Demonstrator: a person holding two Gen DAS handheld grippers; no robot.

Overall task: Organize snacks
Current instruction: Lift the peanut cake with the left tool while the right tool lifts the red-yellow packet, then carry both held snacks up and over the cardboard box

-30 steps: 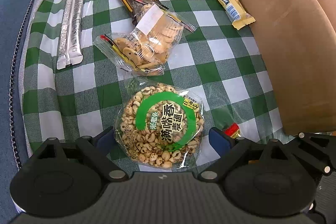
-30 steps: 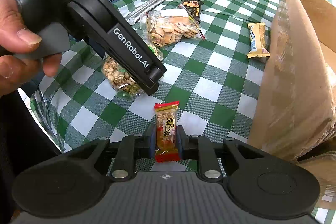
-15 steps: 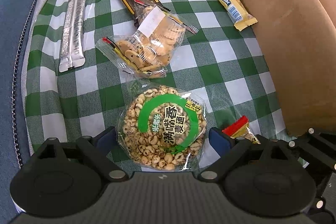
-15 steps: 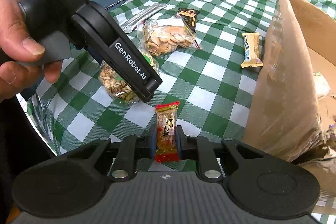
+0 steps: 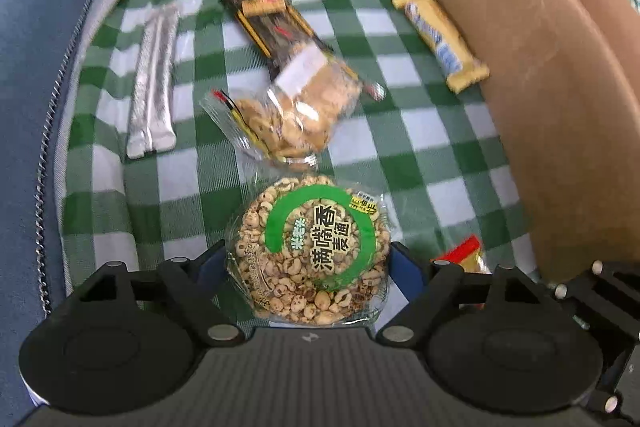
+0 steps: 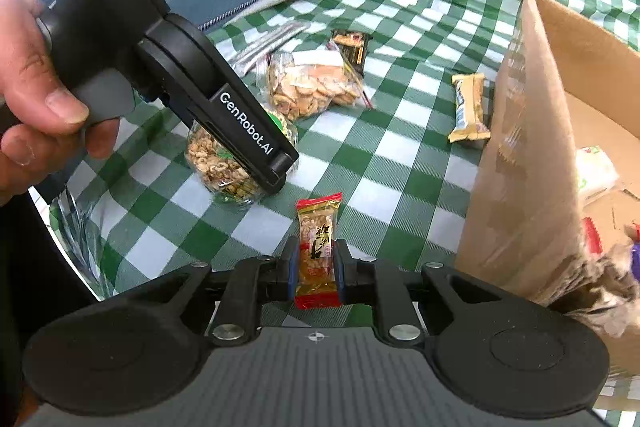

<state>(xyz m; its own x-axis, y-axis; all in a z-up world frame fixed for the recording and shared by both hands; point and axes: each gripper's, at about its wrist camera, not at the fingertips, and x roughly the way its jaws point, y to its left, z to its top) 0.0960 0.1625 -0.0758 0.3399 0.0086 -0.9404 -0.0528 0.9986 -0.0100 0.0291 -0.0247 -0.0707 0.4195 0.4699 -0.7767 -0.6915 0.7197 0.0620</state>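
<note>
— Green-ringed and round, the clear pack of puffed grains [image 5: 316,251] is seen pressed between the blue pads of the left gripper [image 5: 308,265]. Is it held?

— It is judged so. A second ago the pads were set wider, beside the pack; now they are drawn in against its edges. The pack is sharp while the green-and-white checked cloth [image 5: 400,147] beyond it is blurred, so the pack is taken to be carried with the gripper.

— And the right gripper [image 6: 316,267]?

— It is clamped on the red-and-gold wrapped peanut bar [image 6: 318,247], as before, with the bar pointed forward. The bar is raised clear of the cloth, and more of the inside of the brown cardboard box [image 6: 520,167], ahead and to the right, is now shown.

— What is meant for the task?

— Both snacks are probably being taken to the box. A clear bag of biscuits [image 5: 296,115] and a yellow wrapped bar [image 5: 440,39], ahead of the left gripper, are left to be collected.
</note>
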